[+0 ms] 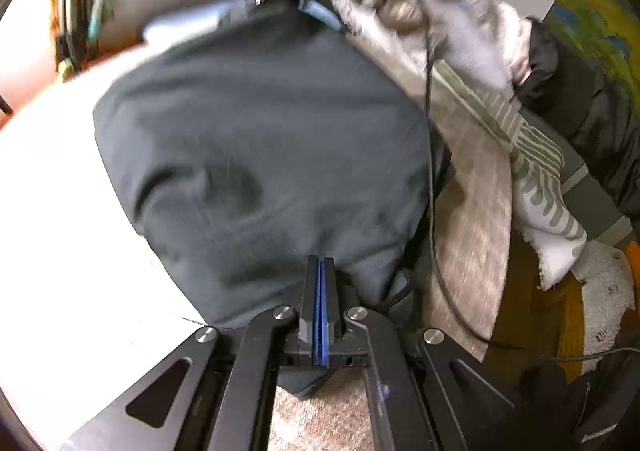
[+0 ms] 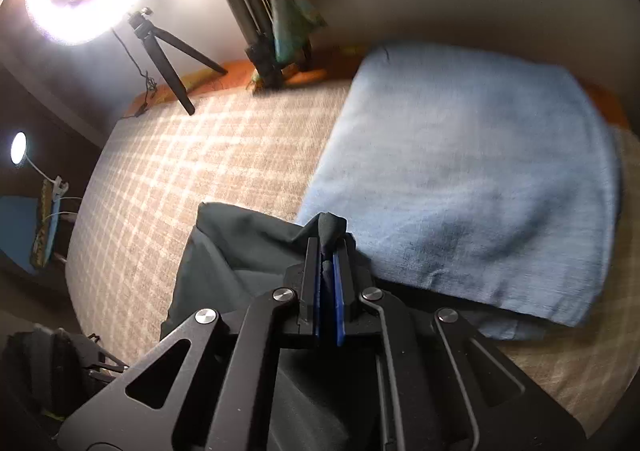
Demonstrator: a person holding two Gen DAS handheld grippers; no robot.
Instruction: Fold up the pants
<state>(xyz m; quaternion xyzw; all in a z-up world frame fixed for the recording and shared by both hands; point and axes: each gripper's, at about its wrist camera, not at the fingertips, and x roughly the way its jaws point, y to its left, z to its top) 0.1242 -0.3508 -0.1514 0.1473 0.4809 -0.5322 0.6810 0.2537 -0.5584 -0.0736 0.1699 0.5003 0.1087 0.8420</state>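
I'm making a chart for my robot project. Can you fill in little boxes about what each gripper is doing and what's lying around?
left gripper: shut on the dark grey fabric pants
right gripper: shut on a bunched edge of the pants
surface: beige checked bedcover
nearby: folded light blue cloth, next to the pants
lighting: bright ring light on a small black tripod

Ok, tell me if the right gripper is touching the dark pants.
Touching. The right wrist view shows the right gripper shut on a bunched fold of the dark pants, cloth poking out between its fingers.
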